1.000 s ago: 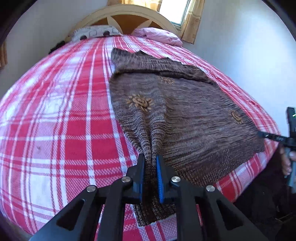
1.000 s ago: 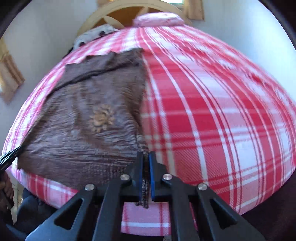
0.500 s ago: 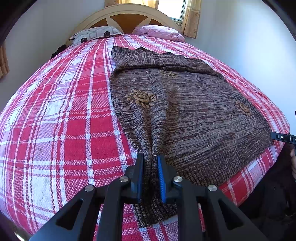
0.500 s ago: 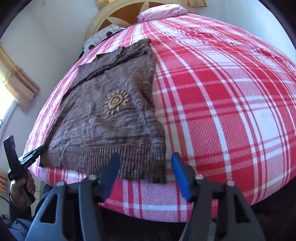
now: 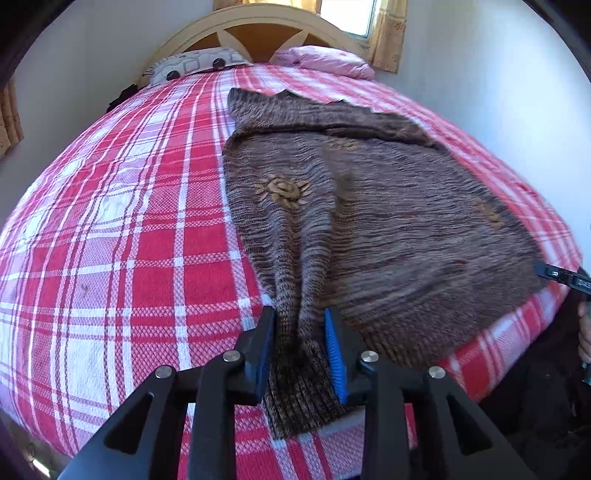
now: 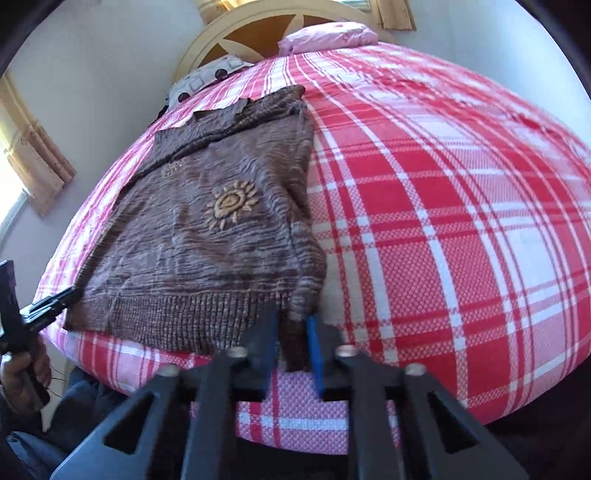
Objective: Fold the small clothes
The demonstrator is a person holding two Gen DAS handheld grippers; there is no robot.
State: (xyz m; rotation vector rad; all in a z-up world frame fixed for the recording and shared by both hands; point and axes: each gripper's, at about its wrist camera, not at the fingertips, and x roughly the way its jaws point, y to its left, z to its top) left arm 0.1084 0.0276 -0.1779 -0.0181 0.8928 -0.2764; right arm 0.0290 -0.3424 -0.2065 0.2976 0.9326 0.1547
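A brown knitted sweater (image 5: pixel 369 221) with tan flower motifs lies spread on the red plaid bed, hem at the near edge; it also shows in the right wrist view (image 6: pixel 207 236). My left gripper (image 5: pixel 300 332) straddles the hem's left corner, jaws a little apart, fabric bunched between them. My right gripper (image 6: pixel 291 332) straddles the hem's right corner, jaws narrowly apart around the cloth. Each gripper's tip shows in the other's view, at the opposite hem corner.
The red and white plaid bedspread (image 5: pixel 129 240) covers the whole bed (image 6: pixel 443 221). Pillows (image 5: pixel 195 66) and a wooden headboard (image 5: pixel 258 26) stand at the far end. A wall runs along the bed's side (image 5: pixel 498 92). The bed's near edge drops off just below the hem.
The left jaws have widened slightly around the hem. The right gripper let go and opened wide half a second ago, and has now closed in again around the right hem corner.
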